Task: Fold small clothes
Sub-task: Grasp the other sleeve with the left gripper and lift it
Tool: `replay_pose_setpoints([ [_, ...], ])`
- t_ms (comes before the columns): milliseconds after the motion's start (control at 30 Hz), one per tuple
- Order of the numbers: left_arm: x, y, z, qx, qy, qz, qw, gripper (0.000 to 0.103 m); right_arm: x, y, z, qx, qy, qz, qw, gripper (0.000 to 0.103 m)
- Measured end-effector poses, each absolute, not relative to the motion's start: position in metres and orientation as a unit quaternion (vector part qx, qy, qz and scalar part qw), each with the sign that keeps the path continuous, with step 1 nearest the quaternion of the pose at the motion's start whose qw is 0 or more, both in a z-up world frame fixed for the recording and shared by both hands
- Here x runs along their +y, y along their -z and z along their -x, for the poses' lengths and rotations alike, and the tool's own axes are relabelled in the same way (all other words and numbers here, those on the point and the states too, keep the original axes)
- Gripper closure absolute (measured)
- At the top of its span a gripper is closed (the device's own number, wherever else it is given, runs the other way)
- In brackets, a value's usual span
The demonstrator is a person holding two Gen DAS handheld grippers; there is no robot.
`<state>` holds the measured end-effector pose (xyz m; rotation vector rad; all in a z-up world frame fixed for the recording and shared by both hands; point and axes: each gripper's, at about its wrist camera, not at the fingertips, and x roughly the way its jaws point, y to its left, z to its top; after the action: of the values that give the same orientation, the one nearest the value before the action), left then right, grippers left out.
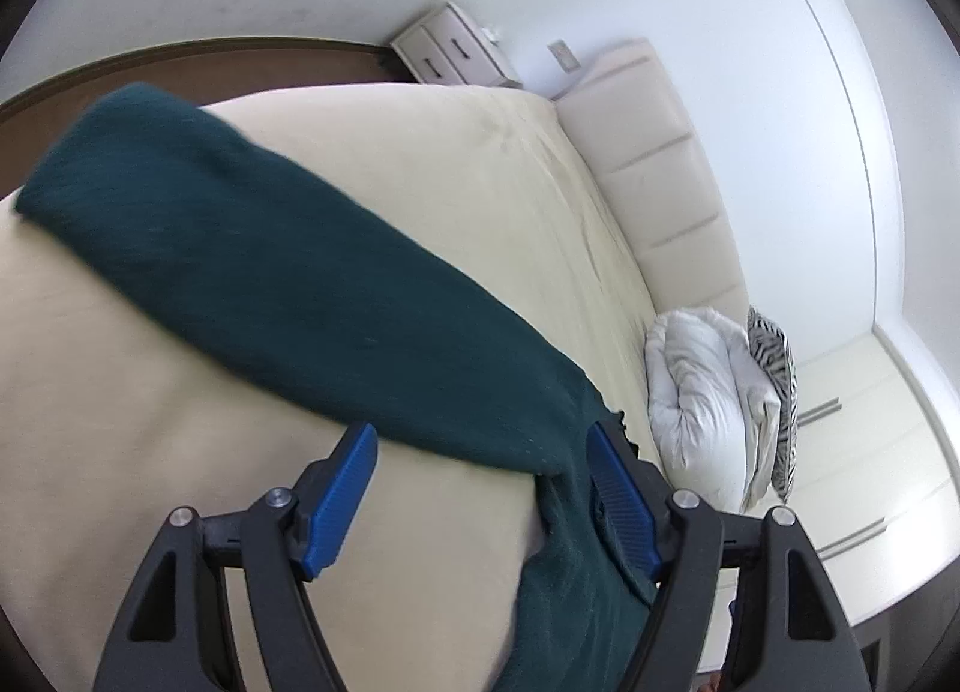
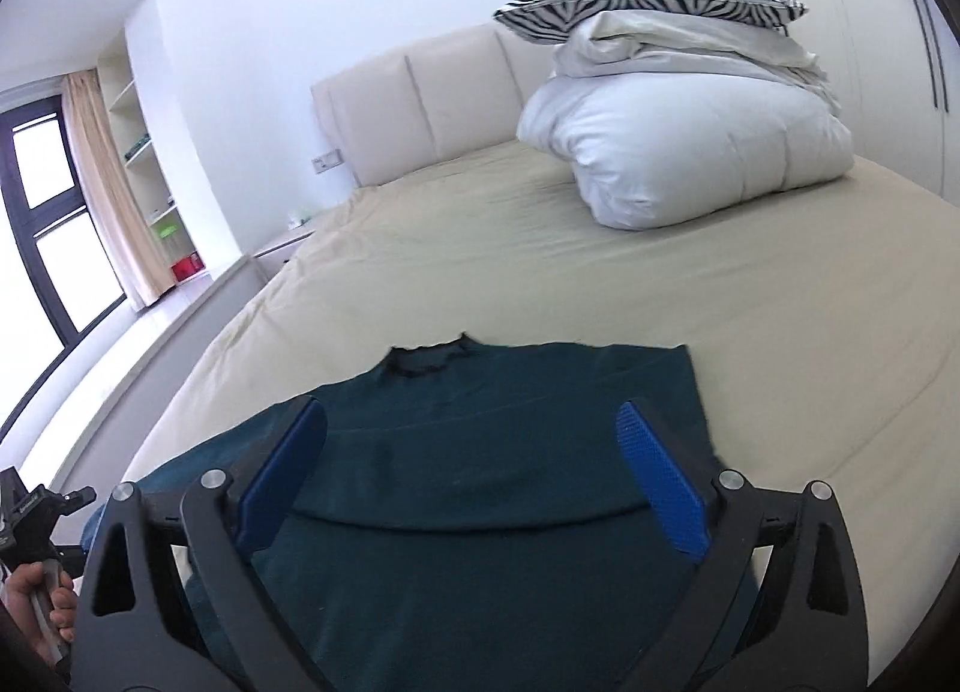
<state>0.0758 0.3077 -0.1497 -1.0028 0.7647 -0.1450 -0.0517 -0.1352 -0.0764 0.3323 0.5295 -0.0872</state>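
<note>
A dark green top (image 2: pixel 480 512) lies on the beige bed (image 2: pixel 540 272), folded over itself, its neck hole (image 2: pixel 426 362) towards the headboard. My right gripper (image 2: pixel 471 413) hangs above it, blue pads wide apart and nothing between them. In the left wrist view the same top (image 1: pixel 300 272) stretches as a long band from upper left to lower right. My left gripper (image 1: pixel 480 440) is open over its lower edge. A hanging part of the cloth passes close to the right-hand pad (image 1: pixel 618 500), and neither pad presses on it.
A rolled white duvet (image 2: pixel 684 152) with a zebra-striped pillow (image 2: pixel 648 2) on top sits at the bed's far right by the padded headboard (image 2: pixel 432 104). A drawer unit (image 1: pixel 450 53) stands beside the bed. A hand (image 2: pixel 42 602) grips a handle at lower left.
</note>
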Motion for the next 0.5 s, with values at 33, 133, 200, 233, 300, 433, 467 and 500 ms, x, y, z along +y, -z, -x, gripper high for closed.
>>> replay_pose_setpoints([
  [33, 0.322, 0.156, -0.068, 0.355, 0.054, 0.483, 0.799, 0.029, -0.119, 0.073, 0.054, 0.271, 0.024, -0.168, 0.947, 0.004],
  [133, 0.350, 0.170, -0.049, 0.334, 0.041, 0.532, 0.777, 0.031, -0.083, 0.074, 0.053, 0.298, -0.031, -0.202, 0.933, 0.004],
  [200, 0.359, 0.175, -0.045, 0.316, 0.041, 0.564, 0.762, 0.031, -0.060, 0.077, 0.052, 0.307, -0.061, -0.222, 0.923, 0.005],
  [233, 0.363, 0.176, -0.045, 0.309, 0.042, 0.571, 0.759, 0.031, -0.048, 0.077, 0.054, 0.311, -0.069, -0.223, 0.921, 0.005],
  [300, 0.367, 0.181, -0.047, 0.299, 0.033, 0.584, 0.754, 0.031, -0.027, 0.079, 0.056, 0.317, -0.077, -0.220, 0.920, 0.006],
  [433, 0.384, 0.199, -0.045, 0.260, -0.001, 0.640, 0.723, 0.039, 0.001, 0.082, 0.069, 0.323, -0.095, -0.229, 0.913, 0.010],
  [467, 0.388, 0.204, -0.046, 0.252, -0.014, 0.653, 0.714, 0.045, 0.004, 0.084, 0.069, 0.324, -0.095, -0.234, 0.912, 0.011],
  [500, 0.392, 0.207, -0.048, 0.248, -0.022, 0.661, 0.708, 0.048, 0.007, 0.085, 0.070, 0.325, -0.096, -0.240, 0.910, 0.013],
])
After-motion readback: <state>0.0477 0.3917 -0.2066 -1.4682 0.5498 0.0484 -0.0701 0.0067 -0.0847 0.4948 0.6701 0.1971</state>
